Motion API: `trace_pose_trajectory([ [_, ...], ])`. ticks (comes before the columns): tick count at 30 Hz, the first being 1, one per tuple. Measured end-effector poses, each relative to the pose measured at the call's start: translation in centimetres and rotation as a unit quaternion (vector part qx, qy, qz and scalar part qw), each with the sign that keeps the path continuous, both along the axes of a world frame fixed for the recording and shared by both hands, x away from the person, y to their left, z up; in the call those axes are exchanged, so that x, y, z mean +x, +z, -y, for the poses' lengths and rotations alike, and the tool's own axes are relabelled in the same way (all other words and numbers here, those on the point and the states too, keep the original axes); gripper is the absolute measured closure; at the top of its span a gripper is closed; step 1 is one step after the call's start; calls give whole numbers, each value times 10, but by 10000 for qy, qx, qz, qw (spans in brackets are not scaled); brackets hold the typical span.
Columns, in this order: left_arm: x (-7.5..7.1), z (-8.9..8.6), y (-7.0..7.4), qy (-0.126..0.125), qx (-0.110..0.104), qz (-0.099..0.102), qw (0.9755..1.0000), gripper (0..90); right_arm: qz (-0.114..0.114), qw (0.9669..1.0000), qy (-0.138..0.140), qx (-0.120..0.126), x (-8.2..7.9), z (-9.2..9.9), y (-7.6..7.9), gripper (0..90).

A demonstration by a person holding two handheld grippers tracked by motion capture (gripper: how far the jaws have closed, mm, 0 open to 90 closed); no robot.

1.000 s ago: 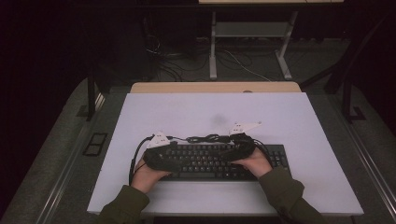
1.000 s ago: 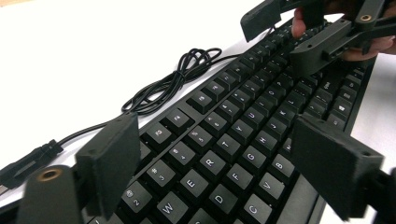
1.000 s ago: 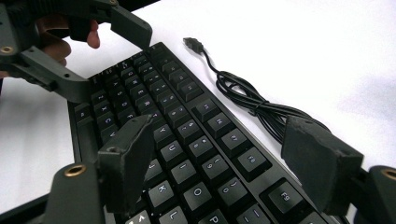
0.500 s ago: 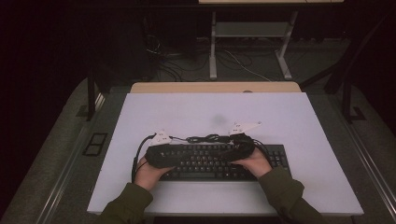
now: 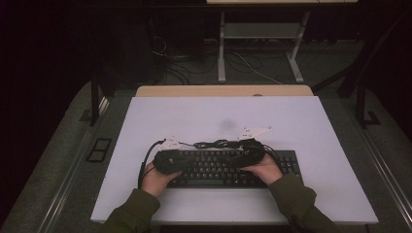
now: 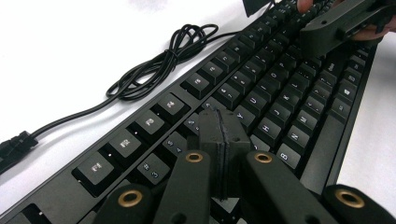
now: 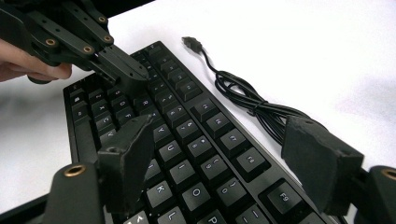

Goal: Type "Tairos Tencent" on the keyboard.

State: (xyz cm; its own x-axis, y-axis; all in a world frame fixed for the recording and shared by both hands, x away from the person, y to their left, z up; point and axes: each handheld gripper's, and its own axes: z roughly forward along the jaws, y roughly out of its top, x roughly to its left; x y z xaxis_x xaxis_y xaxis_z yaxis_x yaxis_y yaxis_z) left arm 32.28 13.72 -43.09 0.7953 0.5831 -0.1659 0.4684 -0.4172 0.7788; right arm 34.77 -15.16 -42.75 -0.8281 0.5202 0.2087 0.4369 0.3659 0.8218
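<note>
A black keyboard (image 5: 218, 169) lies along the near part of the white table. Its black cable (image 5: 214, 144) is bundled just behind it, with the USB plug (image 7: 191, 43) loose on the table. My left gripper (image 5: 167, 160) hovers over the keyboard's left end. Its jaws have just been closing, and its pads (image 6: 212, 130) now meet above the keys (image 6: 261, 93) with nothing between them. My right gripper (image 5: 252, 153) hovers over the right half, open, with its jaws wide above the keys (image 7: 187, 130). The left gripper (image 7: 128, 74) also points in from the upper left of the right gripper view.
The white table top (image 5: 291, 126) stretches bare behind and to both sides of the keyboard. A wooden desk edge (image 5: 223, 91) adjoins its far side. Beyond it, a metal desk frame (image 5: 262, 34) and loose cables stand on the dark floor.
</note>
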Motion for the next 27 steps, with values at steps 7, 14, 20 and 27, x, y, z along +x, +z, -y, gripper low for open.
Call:
trace_pose_trajectory([
  [7, 1, 3, -3, -38, 92, -57, 9999, 894, 19, 10000, 4, -12, 0, -1, 0, 249],
  [14, 2, 6, -5, -68, 205, -62, 9997, 894, 14, 10000, -11, -10, 0, -1, 0, 249],
  [20, 2, 6, -5, -51, 204, -80, 9997, 894, 28, 10000, -9, -14, 0, -1, 0, 249],
  [27, 2, 6, -6, -71, 273, -98, 9996, 895, 23, 10000, 1, -31, -1, -2, -1, 249],
])
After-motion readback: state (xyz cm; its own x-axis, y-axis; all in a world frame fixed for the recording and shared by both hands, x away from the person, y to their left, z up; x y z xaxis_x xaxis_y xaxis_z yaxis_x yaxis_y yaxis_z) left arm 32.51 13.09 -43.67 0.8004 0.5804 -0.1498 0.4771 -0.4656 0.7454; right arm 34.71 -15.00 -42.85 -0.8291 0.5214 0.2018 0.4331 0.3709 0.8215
